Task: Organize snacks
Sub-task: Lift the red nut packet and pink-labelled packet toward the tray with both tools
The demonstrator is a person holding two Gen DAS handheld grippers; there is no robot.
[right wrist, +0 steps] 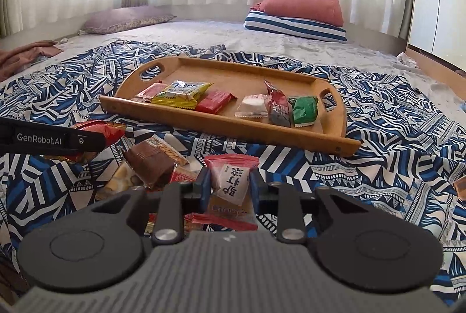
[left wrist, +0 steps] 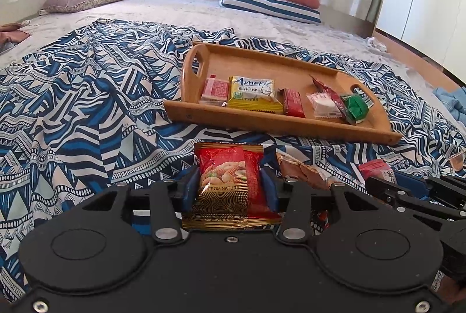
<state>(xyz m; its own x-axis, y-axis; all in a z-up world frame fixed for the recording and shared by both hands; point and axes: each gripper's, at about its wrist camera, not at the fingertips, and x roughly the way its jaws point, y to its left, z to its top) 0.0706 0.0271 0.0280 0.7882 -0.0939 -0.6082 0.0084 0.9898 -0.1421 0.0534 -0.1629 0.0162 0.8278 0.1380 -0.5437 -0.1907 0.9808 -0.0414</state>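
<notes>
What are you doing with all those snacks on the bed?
Snacks are being tidied into the wooden tray on the patterned blanket. The left tongs are shut on a red and gold snack packet, and the right tongs are shut on a red and white candy packet. Six snacks already lie in a row in the tray. A small pile of loose packets waits on the blanket in front of it.

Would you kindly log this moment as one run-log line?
left gripper: shut on red snack packet | right gripper: shut on white-label packet | wooden tray: holds several snacks
</notes>
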